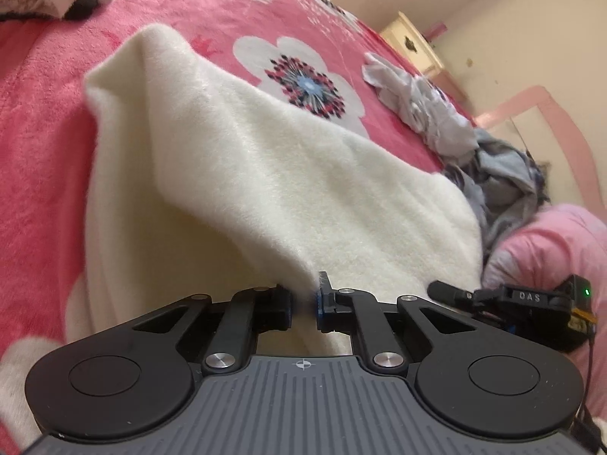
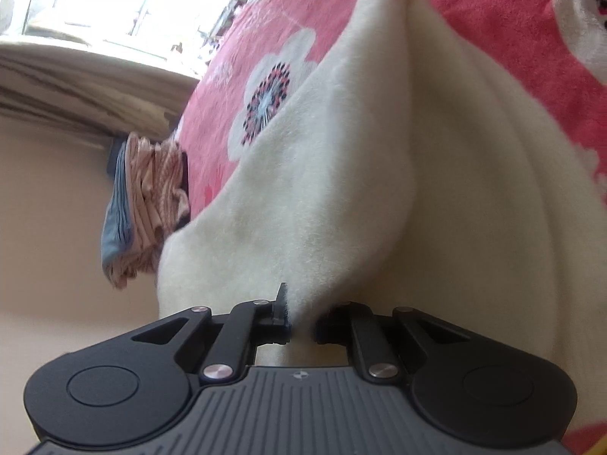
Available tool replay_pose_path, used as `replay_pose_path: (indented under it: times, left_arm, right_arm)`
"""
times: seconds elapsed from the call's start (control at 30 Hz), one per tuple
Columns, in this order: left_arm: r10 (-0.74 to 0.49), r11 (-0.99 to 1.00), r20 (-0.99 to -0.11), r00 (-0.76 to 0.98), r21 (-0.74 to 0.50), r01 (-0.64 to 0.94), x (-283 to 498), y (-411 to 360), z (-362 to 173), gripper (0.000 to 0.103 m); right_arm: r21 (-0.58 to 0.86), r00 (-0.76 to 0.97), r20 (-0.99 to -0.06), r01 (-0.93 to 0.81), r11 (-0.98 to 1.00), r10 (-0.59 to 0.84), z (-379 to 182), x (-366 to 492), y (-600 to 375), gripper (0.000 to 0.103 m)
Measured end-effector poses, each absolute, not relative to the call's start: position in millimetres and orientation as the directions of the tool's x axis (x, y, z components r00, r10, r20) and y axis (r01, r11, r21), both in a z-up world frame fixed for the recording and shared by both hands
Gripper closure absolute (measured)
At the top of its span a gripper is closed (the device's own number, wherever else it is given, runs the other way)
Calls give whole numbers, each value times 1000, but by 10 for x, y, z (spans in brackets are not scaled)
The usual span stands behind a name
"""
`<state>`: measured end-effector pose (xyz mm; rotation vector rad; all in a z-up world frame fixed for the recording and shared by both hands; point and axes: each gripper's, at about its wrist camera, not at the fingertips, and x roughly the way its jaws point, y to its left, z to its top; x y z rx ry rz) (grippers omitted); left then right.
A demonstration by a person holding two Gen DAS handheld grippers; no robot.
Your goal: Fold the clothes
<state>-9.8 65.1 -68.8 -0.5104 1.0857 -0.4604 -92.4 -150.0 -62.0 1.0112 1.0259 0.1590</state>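
Pink floral bedding (image 1: 45, 121) covers the bed, and on it lies the cream fleece garment (image 1: 242, 174) that is being folded. Beyond the fleece garment, toward the far side of the bed, sits a heap of grey and white crumpled clothes (image 1: 447, 121). In the right wrist view a stack of folded striped laundry (image 2: 148, 204) rests at the bed's edge, to the left of the fleece garment.

Both tools grip the near edge of the fleece garment. The left gripper (image 1: 303, 303) has its fingers (image 1: 282, 305) closed on a pinch of the cream cloth, which rises from them in a taut ridge. The right gripper (image 2: 301, 322) is also closed on a pinch of the same edge, and the cloth goes up from it in a fold. From the left wrist view the other tool appears low, just right of the fleece garment.

I judge that the step in hand is the lift of the near edge, at the start of one fold; the far part of the fleece garment lies on the bedding. The next move calls for carrying both pinches together over the fleece garment toward its far edge, at equal height, so that the hem lands straight. Thick fleece may slip out of a small pinch.
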Motion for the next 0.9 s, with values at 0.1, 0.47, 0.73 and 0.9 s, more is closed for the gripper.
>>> replay_pose_path:
  times: [0.1, 0.47, 0.73, 0.9]
  left_arm:
    - [-594, 795, -715, 369, -591, 134, -210, 629, -620, 94]
    - [-600, 800, -753, 272, -562, 208, -621, 462, -737, 94]
    - [-598, 800, -758, 262, -546, 248, -700, 398, -648, 94]
    - [-588, 806, -772, 241, -536, 249, -738, 382, -695, 94]
  right_arm:
    - [745, 516, -655, 318, 586, 552, -581, -994, -1491, 92]
    - [648, 427, -742, 262, 715, 517, -593, -1272, -1406, 92]
    - [634, 422, -744, 199, 748, 518, -432, -1357, -1379, 92]
    - [608, 402, -762, 175, 774, 507, -458, -1383, -1336, 92]
